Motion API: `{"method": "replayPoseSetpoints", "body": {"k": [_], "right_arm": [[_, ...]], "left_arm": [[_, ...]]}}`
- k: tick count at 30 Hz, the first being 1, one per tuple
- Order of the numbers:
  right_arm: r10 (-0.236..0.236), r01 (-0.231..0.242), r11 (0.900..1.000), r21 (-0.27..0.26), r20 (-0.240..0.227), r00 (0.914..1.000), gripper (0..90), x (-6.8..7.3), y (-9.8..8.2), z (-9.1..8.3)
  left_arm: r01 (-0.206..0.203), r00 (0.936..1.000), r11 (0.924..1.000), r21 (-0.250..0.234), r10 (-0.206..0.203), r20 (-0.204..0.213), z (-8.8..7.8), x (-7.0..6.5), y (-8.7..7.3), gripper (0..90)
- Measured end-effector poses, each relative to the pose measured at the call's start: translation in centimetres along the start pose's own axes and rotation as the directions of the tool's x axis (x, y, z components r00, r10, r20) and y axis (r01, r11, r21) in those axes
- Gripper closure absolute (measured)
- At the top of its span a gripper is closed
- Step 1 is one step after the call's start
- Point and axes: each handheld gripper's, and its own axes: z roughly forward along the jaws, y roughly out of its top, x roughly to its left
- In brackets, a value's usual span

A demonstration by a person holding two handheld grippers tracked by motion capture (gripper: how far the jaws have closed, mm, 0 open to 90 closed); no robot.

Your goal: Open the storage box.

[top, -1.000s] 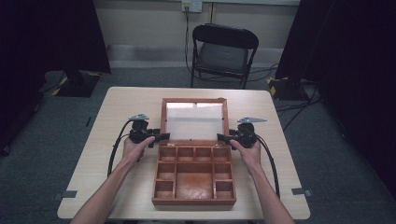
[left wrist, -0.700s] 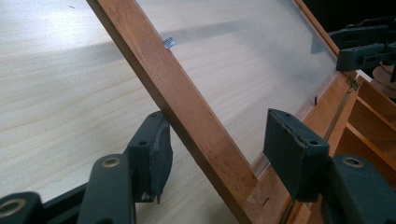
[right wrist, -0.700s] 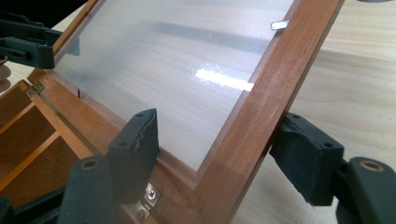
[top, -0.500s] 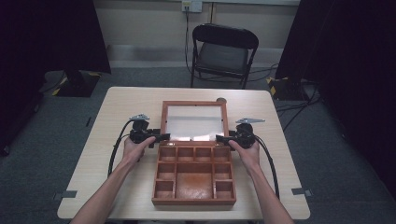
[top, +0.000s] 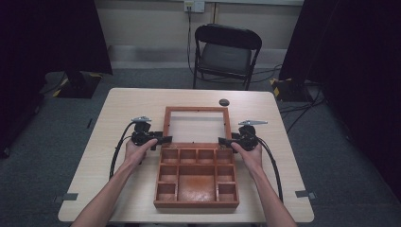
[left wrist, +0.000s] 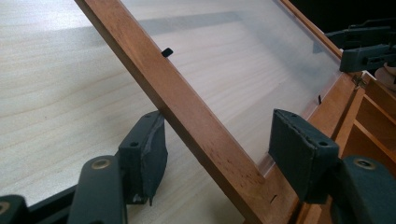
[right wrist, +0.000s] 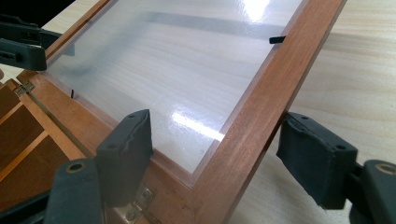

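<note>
Wooden box (top: 196, 182), glossy clear lid pane (right wrist: 177, 60).

The box (top: 196, 179) sits mid-table (top: 118, 109), its lid (top: 196, 125) opened behind it. A chair (top: 226, 54) stands beyond the table.

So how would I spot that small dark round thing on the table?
Start at the pale wooden table, then find the open wooden box in its middle. Just beyond the raised lid, toward the chair, sits the small dark disc, lying loose and alone.
</note>
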Motion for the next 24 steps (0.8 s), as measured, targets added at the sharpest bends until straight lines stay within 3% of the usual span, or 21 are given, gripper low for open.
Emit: {"method": "replayPoseSetpoints", "body": {"k": [7,9,11,16,24], "right_arm": [[0.036,-0.035,0.999,0.013,-0.018,0.9992,25.6,-0.27,-0.09,0.11],[0.069,-0.069,0.997,0.026,-0.030,0.9971,25.1,-0.55,-0.18,0.23],[0.122,-0.120,0.992,0.037,-0.055,0.9910,24.6,-0.95,-0.39,0.41],[0.038,-0.038,0.999,0.028,0.006,0.9993,22.7,-0.36,-0.19,0.19],[0.026,-0.026,0.999,0.019,0.025,0.9993,23.3,-0.20,-0.10,-0.51]], "left_arm": [[0.034,0.9994,0.9994,0.006,-0.034,-0.005,0.15,0.17,-0.17,33.9],[0.006,0.9998,0.9998,0.019,-0.005,-0.020,0.15,0.12,-0.16,33.4],[0.012,0.9996,0.9998,0.017,-0.012,-0.025,0.17,0.05,-0.21,33.2],[0.015,0.9994,0.9998,0.010,-0.015,-0.031,0.13,0.02,-0.29,32.7],[-0.003,0.9984,1.0000,0.007,0.003,-0.056,-0.60,-0.32,-0.14,32.2]]}}
